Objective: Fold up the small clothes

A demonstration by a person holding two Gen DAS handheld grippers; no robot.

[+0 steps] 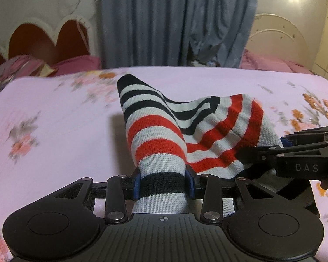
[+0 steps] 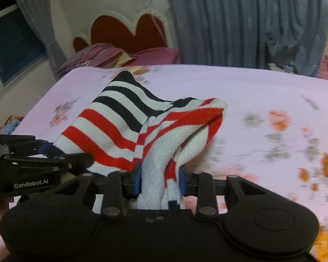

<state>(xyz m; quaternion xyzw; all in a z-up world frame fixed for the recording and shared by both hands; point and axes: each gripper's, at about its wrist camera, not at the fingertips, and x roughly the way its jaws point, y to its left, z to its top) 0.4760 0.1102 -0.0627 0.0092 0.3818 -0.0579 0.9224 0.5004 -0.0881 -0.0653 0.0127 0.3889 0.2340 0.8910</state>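
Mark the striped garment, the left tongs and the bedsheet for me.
striped garment (image 1: 157, 135): left wrist view, red stripe on the raised fold.
left tongs (image 1: 163, 183): left wrist view, midway between the blue tips, clamped on cloth.
bedsheet (image 1: 61, 135): left wrist view, bare pink area.

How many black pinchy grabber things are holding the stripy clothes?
2. The black left gripper clamps one bunched part of the red, white and navy striped knitted garment. The black right gripper clamps another bunched part beside it, above the pink flowered bedsheet.
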